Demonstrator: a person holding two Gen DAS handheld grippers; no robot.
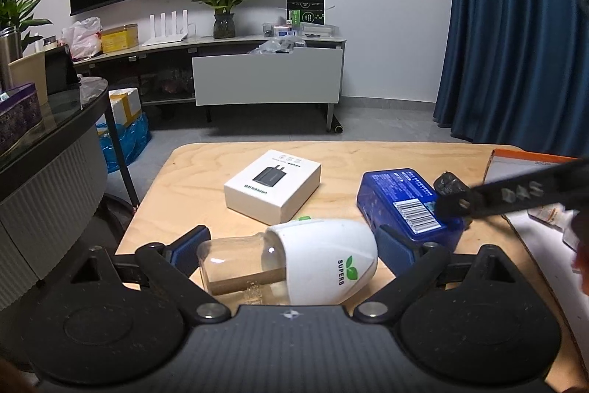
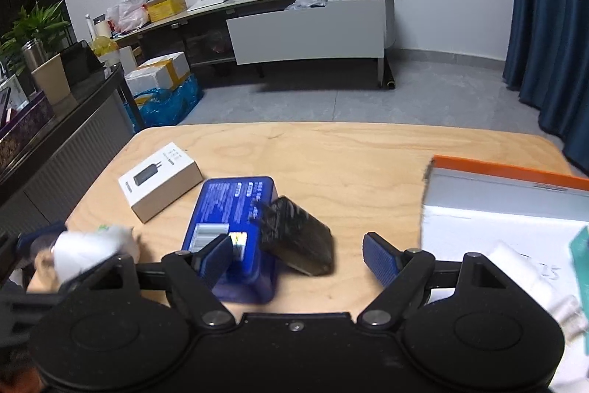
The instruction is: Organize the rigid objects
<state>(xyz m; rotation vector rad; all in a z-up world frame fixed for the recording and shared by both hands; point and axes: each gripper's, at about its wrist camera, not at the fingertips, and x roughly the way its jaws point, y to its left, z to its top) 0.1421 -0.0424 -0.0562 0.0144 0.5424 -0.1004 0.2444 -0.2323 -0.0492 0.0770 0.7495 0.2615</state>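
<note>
A white SUPERB device with a clear bottle end (image 1: 316,256) lies on its side on the wooden table (image 2: 349,164). My left gripper (image 1: 292,232) spans it, one pad against the clear end and the other against the white body. A blue box (image 2: 232,209) lies to its right, and a black plug adapter (image 2: 298,238) leans on that box. My right gripper (image 2: 300,256) is open around the adapter, with neither pad touching it. One of its fingers (image 1: 515,194) reaches in from the right in the left wrist view. A white charger box (image 1: 272,185) lies further back.
An open white box with an orange rim (image 2: 508,194) stands at the table's right side with small items inside. A dark side table (image 1: 55,120) crowds the left. Beyond the far edge are bare floor, a TV cabinet (image 1: 265,80) and a blue curtain (image 1: 515,24).
</note>
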